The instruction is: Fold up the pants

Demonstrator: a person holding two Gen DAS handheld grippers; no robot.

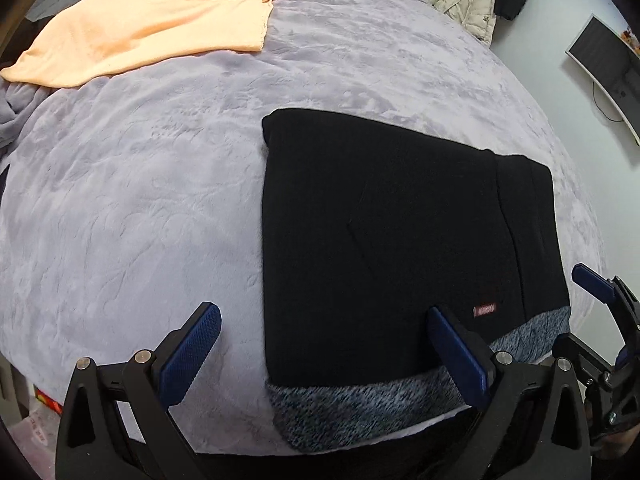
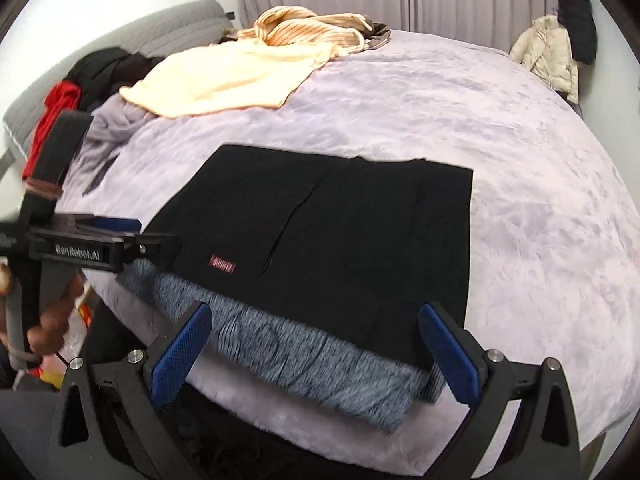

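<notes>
So the black pants lie folded at the bed's near edge; left gripper and right gripper both gape apart, holding nothing.

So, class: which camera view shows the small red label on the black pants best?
The right wrist view: the red label sits large and unobstructed on the black pants. In the left wrist view the label is smaller, tilted, and close beside a gripper finger.
</notes>
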